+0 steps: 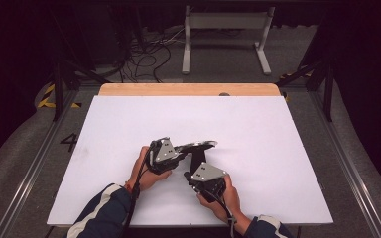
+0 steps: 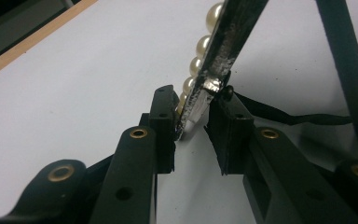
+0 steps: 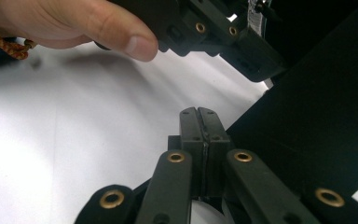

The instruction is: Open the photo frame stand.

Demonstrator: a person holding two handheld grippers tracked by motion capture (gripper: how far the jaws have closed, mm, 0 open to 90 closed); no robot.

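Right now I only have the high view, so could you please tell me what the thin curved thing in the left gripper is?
Observer: The left gripper view shows a dark band with a row of cream pearls along one side.
Operator: Thank you. How does the left gripper have it?
Observer: One end of the band sits between the pads, which close on it from both sides.
Operator: And the right gripper?
Observer: In the right gripper view its pads are pressed flat together, right beside the edge of a black sheet that lies on the white table.
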